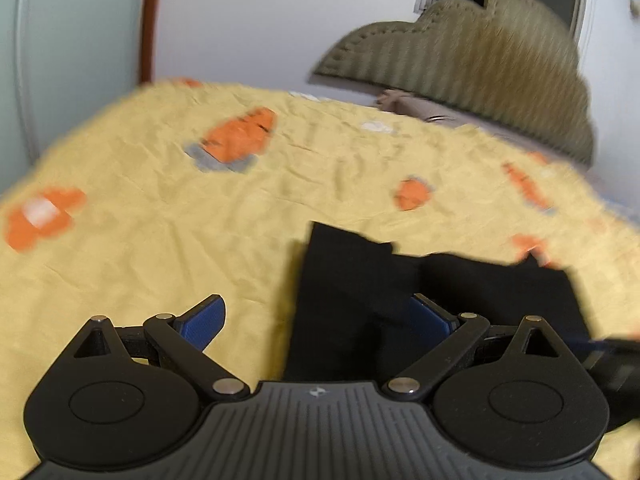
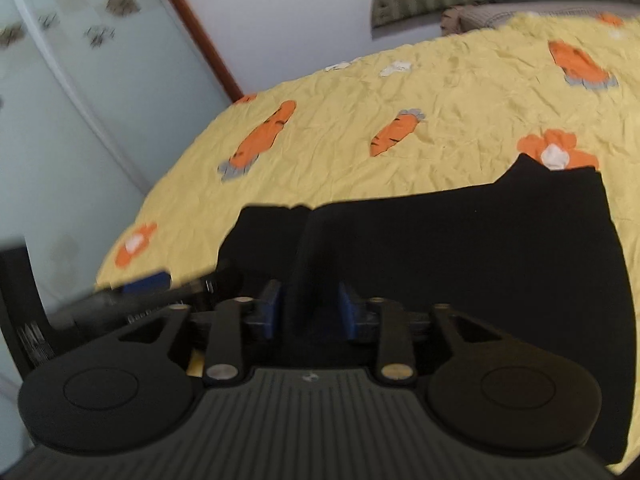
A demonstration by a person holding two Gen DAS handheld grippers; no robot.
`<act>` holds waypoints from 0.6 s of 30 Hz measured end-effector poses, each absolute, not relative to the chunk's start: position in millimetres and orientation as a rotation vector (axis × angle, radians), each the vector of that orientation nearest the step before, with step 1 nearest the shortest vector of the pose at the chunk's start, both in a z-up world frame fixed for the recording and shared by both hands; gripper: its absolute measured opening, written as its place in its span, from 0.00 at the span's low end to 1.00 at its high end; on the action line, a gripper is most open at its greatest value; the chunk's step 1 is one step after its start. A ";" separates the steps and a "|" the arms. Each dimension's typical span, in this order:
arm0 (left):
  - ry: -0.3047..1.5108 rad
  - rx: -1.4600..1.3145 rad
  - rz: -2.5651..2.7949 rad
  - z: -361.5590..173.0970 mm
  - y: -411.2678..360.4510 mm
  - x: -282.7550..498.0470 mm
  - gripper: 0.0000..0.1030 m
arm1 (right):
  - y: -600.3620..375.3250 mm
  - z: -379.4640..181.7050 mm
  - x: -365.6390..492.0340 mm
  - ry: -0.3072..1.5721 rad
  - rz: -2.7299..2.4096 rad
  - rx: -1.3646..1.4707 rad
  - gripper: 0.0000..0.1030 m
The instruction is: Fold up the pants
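Pants point(image 2: 460, 248) pinched in right claw point(image 2: 310, 308), under spread left claw point(image 1: 320, 320).

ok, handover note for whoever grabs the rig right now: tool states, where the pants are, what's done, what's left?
Left tool: open, holding nothing; black pants lie between its fingers, covering the right pad's tip.
Right tool: shut on a raised ridge of the pants.
Pants: on the yellow carrot-print bedspread, partly doubled, edges uneven.
Done: the right tool's grasp and what looks like a first fold.
Left: probably close the left tool on the fabric, finish the fold, flatten it.
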State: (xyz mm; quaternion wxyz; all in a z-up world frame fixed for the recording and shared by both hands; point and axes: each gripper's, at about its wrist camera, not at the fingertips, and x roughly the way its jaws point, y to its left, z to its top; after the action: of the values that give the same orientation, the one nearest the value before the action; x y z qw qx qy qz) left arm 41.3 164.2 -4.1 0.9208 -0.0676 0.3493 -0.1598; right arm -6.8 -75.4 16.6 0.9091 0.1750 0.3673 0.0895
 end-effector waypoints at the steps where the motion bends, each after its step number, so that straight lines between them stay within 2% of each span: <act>1: 0.745 -0.204 -0.370 -3.1 167.7 45.6 0.95 | -69.8 17.9 -11.4 0.747 0.182 0.313 0.43; 3: 0.809 -0.341 -0.453 -3.5 173.2 56.3 0.95 | -58.5 22.4 -21.6 0.724 0.164 0.198 0.51; 5: 0.884 -0.459 -0.543 -8.9 173.1 68.8 0.95 | -45.3 27.2 -33.5 0.682 0.142 0.071 0.70; 7: 0.956 -0.538 -0.591 -14.6 170.0 81.8 0.95 | -29.8 28.9 -46.4 0.638 0.123 -0.064 0.74; 18: 1.022 -0.424 -0.706 5.3 137.3 84.6 0.95 | 30.2 2.4 -90.5 0.464 0.049 -0.534 0.74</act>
State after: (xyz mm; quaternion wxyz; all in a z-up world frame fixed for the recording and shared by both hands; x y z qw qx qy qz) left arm 84.6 137.3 5.3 0.7922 -0.1972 0.4752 -0.3282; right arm -90.5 30.2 2.4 0.9377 -0.2617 0.2273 0.0239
